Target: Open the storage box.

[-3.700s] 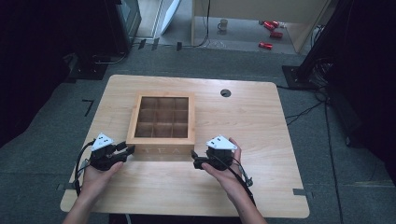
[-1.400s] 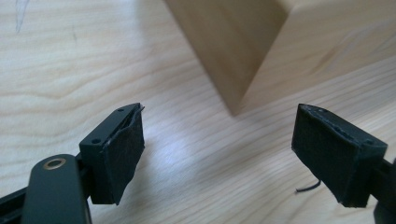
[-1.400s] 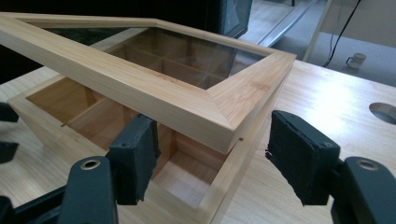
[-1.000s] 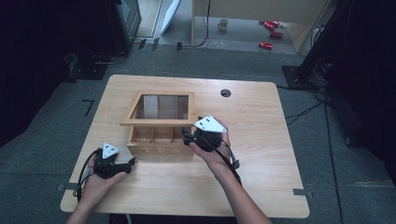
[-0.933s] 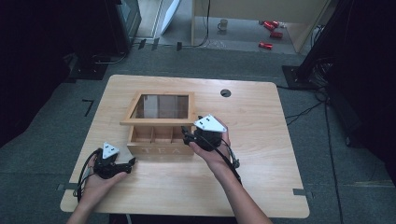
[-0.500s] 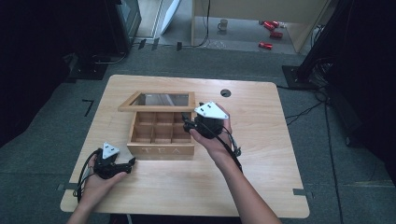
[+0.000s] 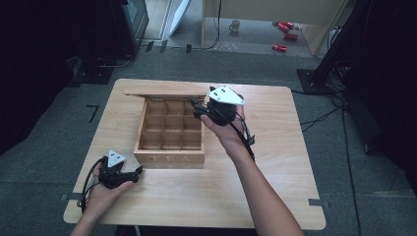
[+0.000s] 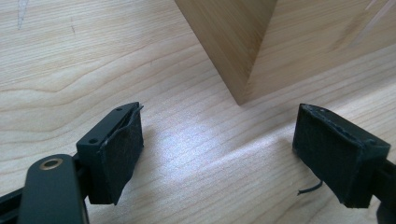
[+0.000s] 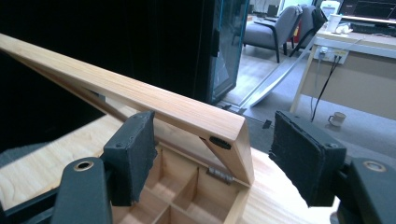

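Observation:
A wooden tea box (image 7: 169, 158) with several empty compartments stands mid-table, and its lid (image 7: 164, 94) is swung up almost upright at the back. My right gripper (image 7: 195, 109) is at the lid's right end. In the right gripper view the lid's corner (image 9: 187, 116) lies between the jaws of this gripper (image 9: 215, 154). They stand open: the left pad (image 9: 135, 154) is close against the lid and the right pad is apart from it. My left gripper (image 7: 137, 170) rests open on the table off the box's front left corner (image 8: 243, 46), with nothing between its pads (image 8: 116, 154).
Bare wooden table (image 7: 275, 147) lies to the right of and in front of the box. Beyond the table's far edge stand a dark cabinet (image 7: 130, 19) and a desk, with a mug (image 7: 235, 25) and red cans (image 7: 285, 35) on the floor. Cables trail from both grippers.
The lid has gone from shut, through half raised, to nearly upright. My right hand has risen and moved back with it. The left gripper drew back from the box earlier and has since kept still.

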